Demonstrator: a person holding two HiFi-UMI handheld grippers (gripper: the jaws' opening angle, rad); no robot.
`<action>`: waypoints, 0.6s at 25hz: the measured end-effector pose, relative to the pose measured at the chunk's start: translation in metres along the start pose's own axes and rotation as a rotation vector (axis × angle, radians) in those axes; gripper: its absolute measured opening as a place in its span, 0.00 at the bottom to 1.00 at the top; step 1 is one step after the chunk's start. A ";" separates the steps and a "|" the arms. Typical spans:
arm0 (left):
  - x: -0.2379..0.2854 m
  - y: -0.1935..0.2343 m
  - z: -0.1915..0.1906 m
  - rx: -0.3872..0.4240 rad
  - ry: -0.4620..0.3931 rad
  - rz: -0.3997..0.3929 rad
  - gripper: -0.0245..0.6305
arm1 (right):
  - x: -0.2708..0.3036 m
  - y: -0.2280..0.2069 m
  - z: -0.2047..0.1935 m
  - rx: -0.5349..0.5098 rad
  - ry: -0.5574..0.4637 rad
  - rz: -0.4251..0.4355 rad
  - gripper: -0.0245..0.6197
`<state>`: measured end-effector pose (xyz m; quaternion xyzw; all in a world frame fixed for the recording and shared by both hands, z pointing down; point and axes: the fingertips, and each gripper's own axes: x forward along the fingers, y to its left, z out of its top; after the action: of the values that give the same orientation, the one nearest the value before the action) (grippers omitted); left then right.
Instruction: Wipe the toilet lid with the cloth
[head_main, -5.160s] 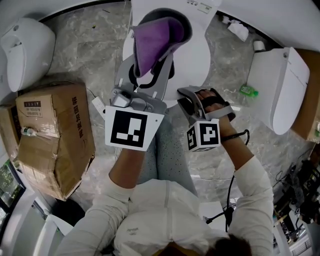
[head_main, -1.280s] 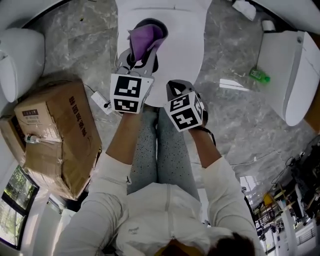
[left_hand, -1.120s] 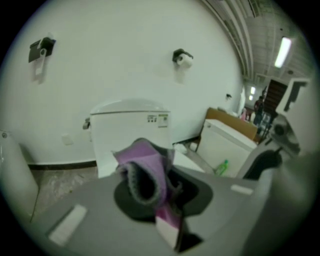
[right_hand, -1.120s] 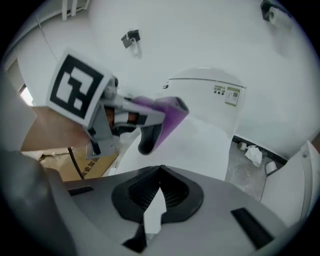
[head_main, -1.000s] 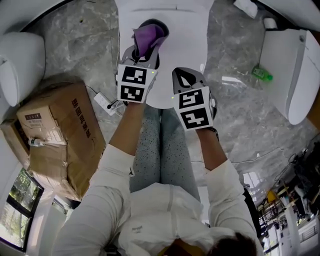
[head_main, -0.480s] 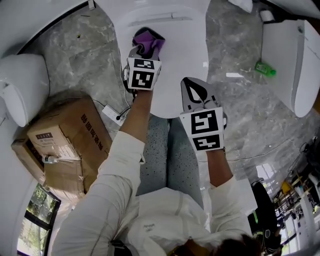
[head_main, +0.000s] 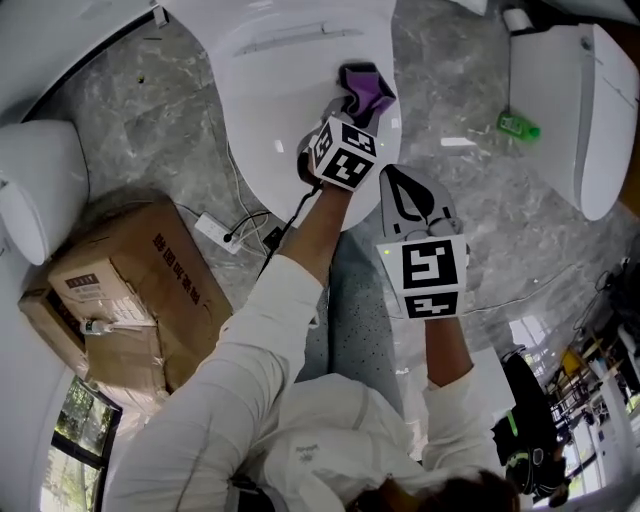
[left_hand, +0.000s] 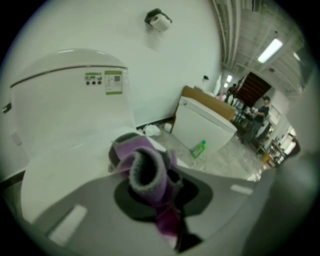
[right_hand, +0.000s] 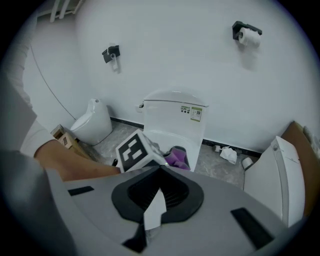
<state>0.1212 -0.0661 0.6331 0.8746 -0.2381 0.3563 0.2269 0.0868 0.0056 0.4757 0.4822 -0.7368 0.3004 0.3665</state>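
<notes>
Left tool (head_main: 357, 108) is clenched on the bunched purple cloth (head_main: 366, 84) and presses it on the far right part of the closed white lid (head_main: 270, 100). Right tool (head_main: 405, 195) is clenched on nothing, just off the lid's near right edge. The wipe looks under way. No wet track shows, so the covered area cannot be told; the left and near parts probably remain

purple cloth (head_main: 365, 85), white toilet lid (head_main: 270, 110), green bottle (head_main: 519, 127)
</notes>
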 end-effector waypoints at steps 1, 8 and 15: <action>-0.010 0.003 -0.009 -0.009 -0.002 0.010 0.11 | 0.000 0.002 0.002 -0.004 -0.006 0.007 0.06; -0.124 0.095 -0.115 -0.223 0.069 0.304 0.11 | 0.006 0.047 0.013 -0.053 -0.050 0.121 0.06; -0.154 0.090 -0.162 -0.324 0.092 0.423 0.11 | -0.008 0.057 -0.010 -0.081 -0.055 0.141 0.06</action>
<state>-0.1119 -0.0050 0.6449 0.7406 -0.4587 0.3926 0.2949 0.0387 0.0373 0.4692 0.4219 -0.7902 0.2820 0.3435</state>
